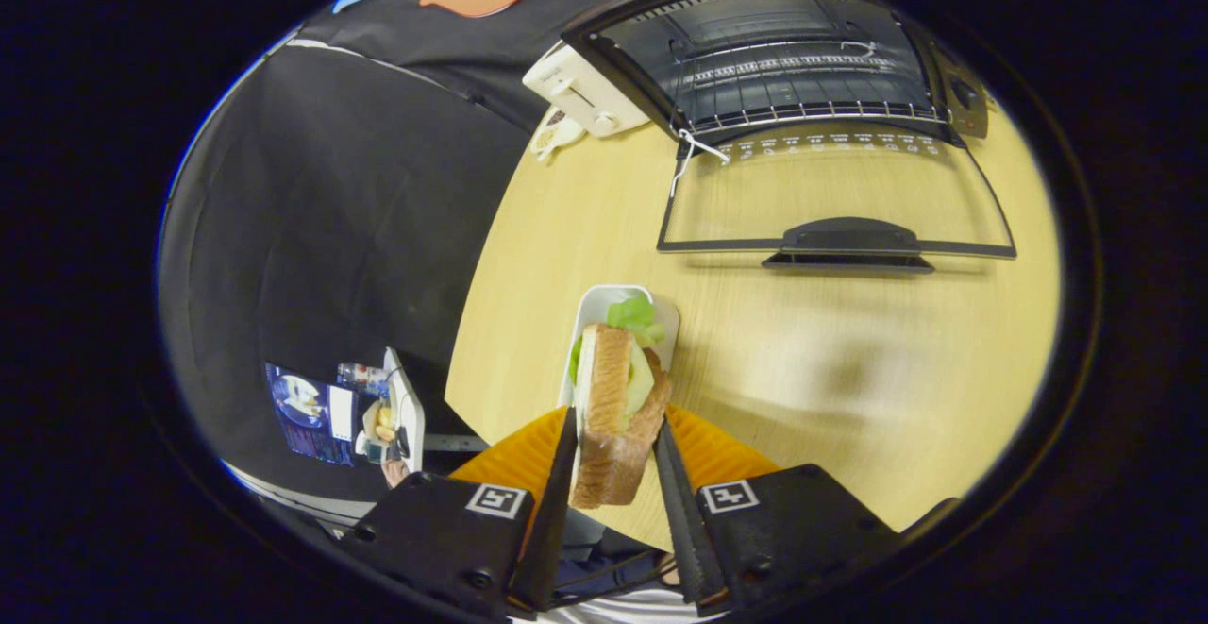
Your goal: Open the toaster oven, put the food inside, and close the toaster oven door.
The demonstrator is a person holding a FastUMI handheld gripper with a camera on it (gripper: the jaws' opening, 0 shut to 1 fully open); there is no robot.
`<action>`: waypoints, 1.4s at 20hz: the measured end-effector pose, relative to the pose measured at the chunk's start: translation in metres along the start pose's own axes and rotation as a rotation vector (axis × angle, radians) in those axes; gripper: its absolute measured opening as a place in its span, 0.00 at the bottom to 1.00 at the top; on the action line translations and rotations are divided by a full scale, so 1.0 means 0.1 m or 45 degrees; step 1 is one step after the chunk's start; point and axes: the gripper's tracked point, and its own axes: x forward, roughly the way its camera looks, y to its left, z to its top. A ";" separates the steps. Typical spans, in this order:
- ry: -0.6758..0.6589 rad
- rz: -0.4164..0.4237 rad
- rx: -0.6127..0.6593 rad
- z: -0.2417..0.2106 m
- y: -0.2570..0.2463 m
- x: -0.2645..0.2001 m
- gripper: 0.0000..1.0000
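- My gripper [613, 435] sits at bottom centre of the frame, jaws closed in tight on a sandwich [615, 407]; both fingers press its sides, one on the left crust, one on the right.
- Sandwich is held on edge: toasted bread slices w/ pale filling and green lettuce poking out the far end, toward mid-frame.
- Just beyond and under the sandwich's far end: a white rectangular plate [593, 308] on the table, bit of lettuce over it. Can't tell if the sandwich touches the plate.
- Wooden table [830, 369], light yellow, takes up centre and right of the frame; its curved edge runs down the left side of it.
- Toaster oven [783, 58] at upper right of the frame, well apart from my fingers, straight ahead past the plate.
- Its glass door [830, 194] is dropped fully open, lying flat toward me; dark handle at its near edge, table visible thru the glass.
- Inside the oven: wire rack [802, 95], nothing on it.
- White toaster [585, 91] just left of the oven, upper centre, w/ a small pale item [555, 133] right beside it on the table.
- Lower left of the frame, off the table: a small stand w/ a screen [401, 407] and bits of clutter, too small to make out.
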 end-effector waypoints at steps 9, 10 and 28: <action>-0.057 0.161 0.097 0.08 0.05 0.02 0.42; -0.061 0.166 0.073 0.08 0.05 0.00 0.41; -0.621 0.407 0.219 0.73 -0.08 -0.73 0.34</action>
